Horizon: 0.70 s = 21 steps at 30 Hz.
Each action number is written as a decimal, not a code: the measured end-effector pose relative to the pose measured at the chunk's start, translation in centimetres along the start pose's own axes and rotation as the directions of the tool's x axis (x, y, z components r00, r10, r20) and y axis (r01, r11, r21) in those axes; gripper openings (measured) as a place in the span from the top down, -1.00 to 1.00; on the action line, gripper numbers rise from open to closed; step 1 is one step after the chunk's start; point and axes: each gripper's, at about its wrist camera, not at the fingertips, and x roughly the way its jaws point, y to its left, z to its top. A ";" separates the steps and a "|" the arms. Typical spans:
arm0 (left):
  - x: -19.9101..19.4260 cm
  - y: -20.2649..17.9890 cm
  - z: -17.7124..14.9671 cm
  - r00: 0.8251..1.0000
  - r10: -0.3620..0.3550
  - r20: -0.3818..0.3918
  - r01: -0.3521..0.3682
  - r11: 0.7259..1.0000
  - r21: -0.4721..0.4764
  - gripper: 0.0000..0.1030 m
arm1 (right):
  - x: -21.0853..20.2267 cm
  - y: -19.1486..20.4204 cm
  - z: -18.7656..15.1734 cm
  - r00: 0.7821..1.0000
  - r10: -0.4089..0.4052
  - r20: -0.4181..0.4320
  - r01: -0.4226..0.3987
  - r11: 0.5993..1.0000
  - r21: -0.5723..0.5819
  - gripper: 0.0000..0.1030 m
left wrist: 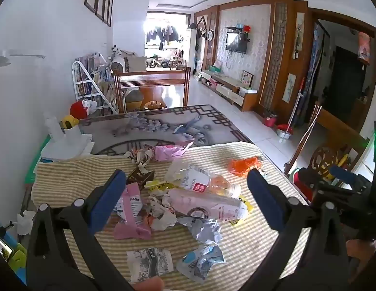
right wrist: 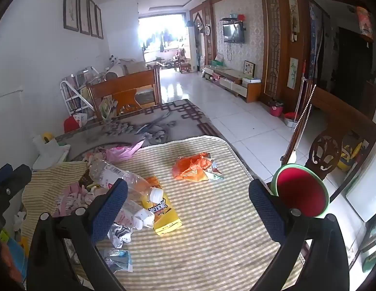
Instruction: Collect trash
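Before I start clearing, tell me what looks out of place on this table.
Litter covers the striped cloth: two crushed plastic bottles, crumpled paper, a torn pink wrapper and a yellow packet heaped together. An orange wrapper lies apart, farther back.

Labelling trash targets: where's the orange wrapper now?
The orange wrapper lies alone on the striped cloth, toward its far right part, apart from the pile with the yellow packet.
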 end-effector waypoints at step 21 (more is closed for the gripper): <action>0.5 0.5 -0.5 0.999 0.010 -0.048 -0.012 1.000 -0.028 -0.90 | 1.1 -0.2 -0.1 1.000 0.004 -0.026 -0.004 1.000 -0.014 -0.86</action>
